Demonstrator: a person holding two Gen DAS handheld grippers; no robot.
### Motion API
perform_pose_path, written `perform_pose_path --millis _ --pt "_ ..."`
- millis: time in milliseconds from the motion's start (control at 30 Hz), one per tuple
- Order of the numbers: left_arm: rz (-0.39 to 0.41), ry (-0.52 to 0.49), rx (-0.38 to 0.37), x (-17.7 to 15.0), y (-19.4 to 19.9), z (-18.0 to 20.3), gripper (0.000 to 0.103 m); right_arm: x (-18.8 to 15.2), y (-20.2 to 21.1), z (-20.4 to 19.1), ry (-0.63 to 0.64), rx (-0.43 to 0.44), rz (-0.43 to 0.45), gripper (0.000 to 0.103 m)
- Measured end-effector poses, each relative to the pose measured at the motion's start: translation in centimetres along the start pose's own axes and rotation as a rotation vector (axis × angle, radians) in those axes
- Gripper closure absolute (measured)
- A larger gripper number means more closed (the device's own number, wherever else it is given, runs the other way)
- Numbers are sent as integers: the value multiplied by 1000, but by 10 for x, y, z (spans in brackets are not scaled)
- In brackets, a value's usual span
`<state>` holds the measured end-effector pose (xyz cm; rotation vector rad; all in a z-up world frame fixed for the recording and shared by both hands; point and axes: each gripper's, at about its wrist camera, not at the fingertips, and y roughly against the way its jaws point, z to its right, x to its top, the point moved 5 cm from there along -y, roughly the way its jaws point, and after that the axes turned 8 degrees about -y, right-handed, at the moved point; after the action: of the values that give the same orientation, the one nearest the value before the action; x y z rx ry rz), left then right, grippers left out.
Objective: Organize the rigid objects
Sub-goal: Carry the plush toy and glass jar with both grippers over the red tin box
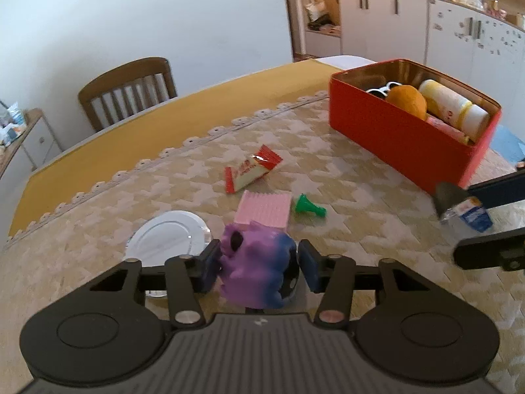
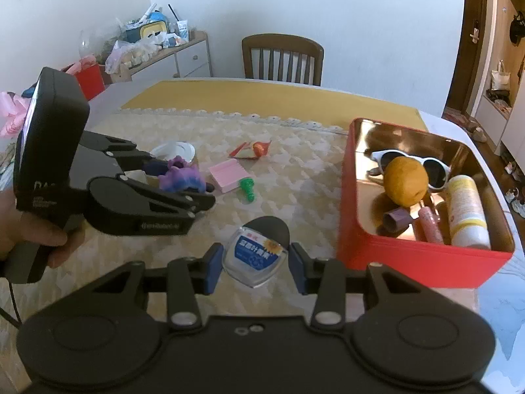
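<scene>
My left gripper (image 1: 257, 267) is shut on a purple and blue toy figure (image 1: 254, 271), held above the table; the toy also shows in the right wrist view (image 2: 182, 177). My right gripper (image 2: 256, 262) is shut on a small clear container with a black cap and a blue label (image 2: 256, 252), also seen in the left wrist view (image 1: 466, 211). The red tin box (image 2: 420, 262) stands to the right and holds sunglasses (image 2: 436, 165), an orange fruit (image 2: 405, 180), a white and yellow bottle (image 2: 466, 210) and small tubes.
On the patterned tablecloth (image 1: 328, 164) lie a red and white snack wrapper (image 1: 251, 169), a pink ridged pad (image 1: 265, 210), a green game piece (image 1: 308, 207) and a white lid (image 1: 167, 238). A wooden chair (image 2: 282, 57) stands behind the table.
</scene>
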<state>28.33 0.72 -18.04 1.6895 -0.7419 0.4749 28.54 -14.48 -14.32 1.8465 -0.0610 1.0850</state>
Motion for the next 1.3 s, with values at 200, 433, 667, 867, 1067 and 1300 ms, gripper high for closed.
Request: perform_pose_path --millis 200,433,667,867,1067,1300 --pt "-16 37 22 10 5 5 53 5 15 16 -8 22 17 61" --pt "5 84 -9 48 27 28 53 21 37 43 30 48 58 61" --pt "49 91 -55 94 41 67 53 37 48 91 41 29 74 61" --pt "49 96 -89 124 36 96 53 55 47 134 15 3 72 61" --pt "24 80 -104 147 15 120 53 66 33 160 -6 -8 45 61" --pt "-42 85 -122 156 -13 137 53 79 6 188 -70 -17 -9 61"
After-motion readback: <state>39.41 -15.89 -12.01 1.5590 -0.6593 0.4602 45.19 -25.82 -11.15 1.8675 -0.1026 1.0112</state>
